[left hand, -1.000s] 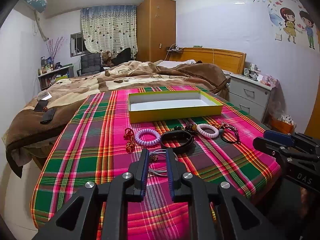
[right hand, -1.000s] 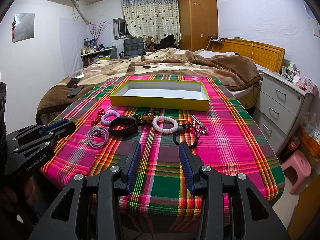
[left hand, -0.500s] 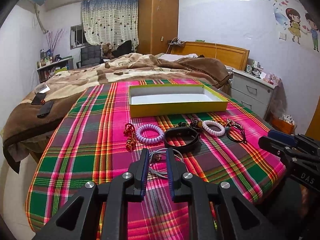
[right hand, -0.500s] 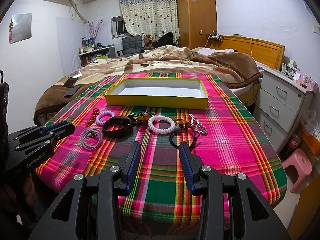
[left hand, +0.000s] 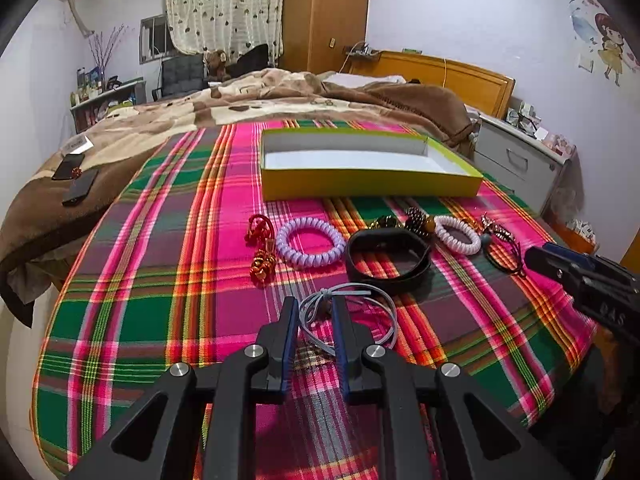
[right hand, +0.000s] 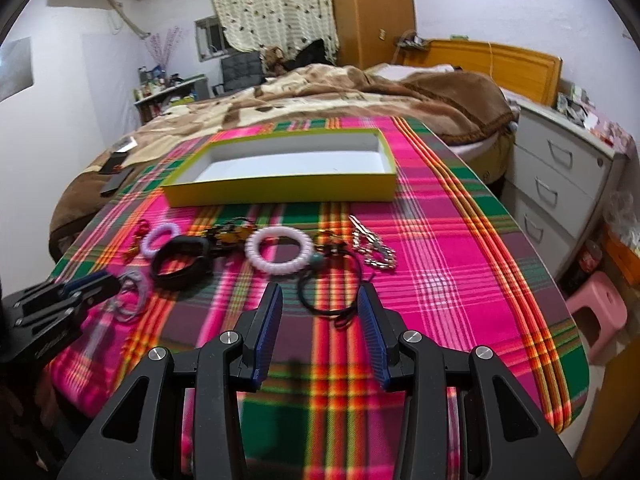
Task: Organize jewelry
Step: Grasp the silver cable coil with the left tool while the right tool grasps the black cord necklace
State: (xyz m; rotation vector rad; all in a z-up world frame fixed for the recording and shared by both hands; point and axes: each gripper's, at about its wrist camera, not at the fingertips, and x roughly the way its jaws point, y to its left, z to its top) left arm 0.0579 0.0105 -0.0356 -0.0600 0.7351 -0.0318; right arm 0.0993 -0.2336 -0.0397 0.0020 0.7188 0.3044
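An empty yellow box (left hand: 372, 184) (right hand: 280, 194) stands on the plaid cloth. In front of it lies a row of jewelry: a red ornament (left hand: 260, 248), a lilac coil bracelet (left hand: 310, 242), a black band (left hand: 390, 258), a pink coil bracelet (right hand: 279, 250), a silver chain (right hand: 372, 246) and a black cord loop (right hand: 332, 292). My left gripper (left hand: 314, 312) is open, its fingers either side of the near rim of a grey cord loop (left hand: 352, 312). My right gripper (right hand: 319, 300) is open, just short of the black cord loop.
The plaid-covered table (right hand: 460, 280) drops off at the right, beside a grey drawer unit (right hand: 560, 184) and a pink stool (right hand: 600, 312). A bed with a brown blanket (left hand: 200, 120) lies behind, with phones (left hand: 78, 188) on it.
Both grippers have moved forward and down toward the jewelry. The left fingers now straddle the grey cord loop. The right gripper has come close to the black cord loop.
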